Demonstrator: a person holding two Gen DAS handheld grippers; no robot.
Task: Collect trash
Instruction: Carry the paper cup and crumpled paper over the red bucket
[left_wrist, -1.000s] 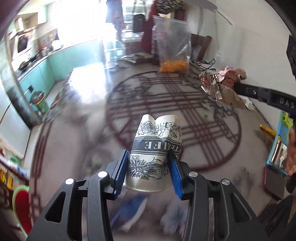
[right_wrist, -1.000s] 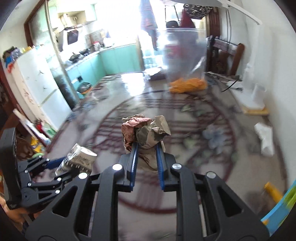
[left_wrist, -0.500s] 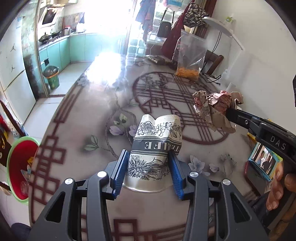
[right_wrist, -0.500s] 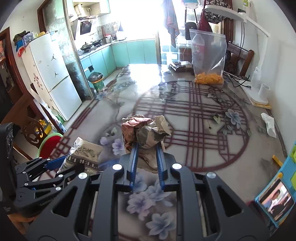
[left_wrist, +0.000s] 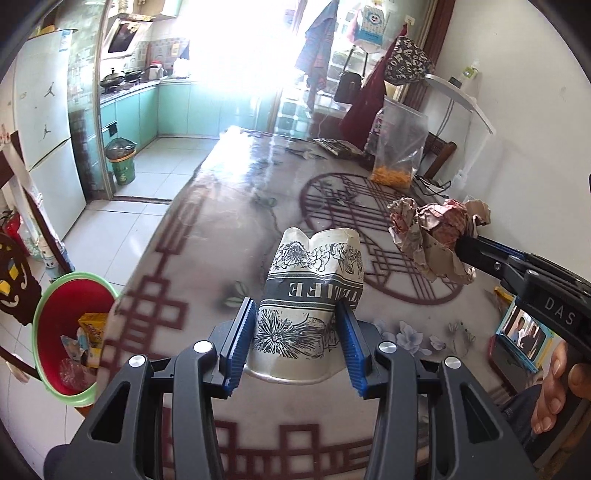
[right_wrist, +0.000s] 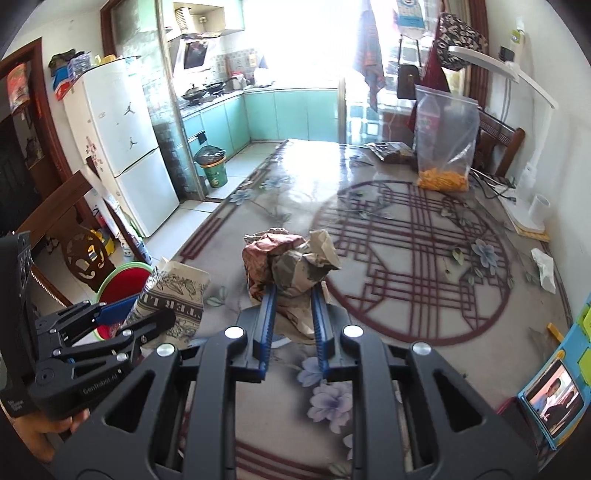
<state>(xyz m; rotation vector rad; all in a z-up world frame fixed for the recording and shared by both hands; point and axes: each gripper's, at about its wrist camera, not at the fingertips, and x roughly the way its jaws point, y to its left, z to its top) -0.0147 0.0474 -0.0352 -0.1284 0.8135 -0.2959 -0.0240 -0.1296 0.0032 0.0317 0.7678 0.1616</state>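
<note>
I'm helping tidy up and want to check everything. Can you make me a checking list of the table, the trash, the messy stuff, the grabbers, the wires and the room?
Surface: patterned table, glossy, mostly bare in the middle.
Job's things: crushed paper cup and crumpled paper wad, both held above the table; red bin with green rim on the floor at the left, already holding some trash.
Clutter: plastic bag of orange snacks, white tissue, phone showing a video.
Grippers: left gripper shut on the cup; right gripper shut on the wad.
Cables: dark cables near the bag.
Surroundings: white fridge, teal kitchen cabinets.
</note>
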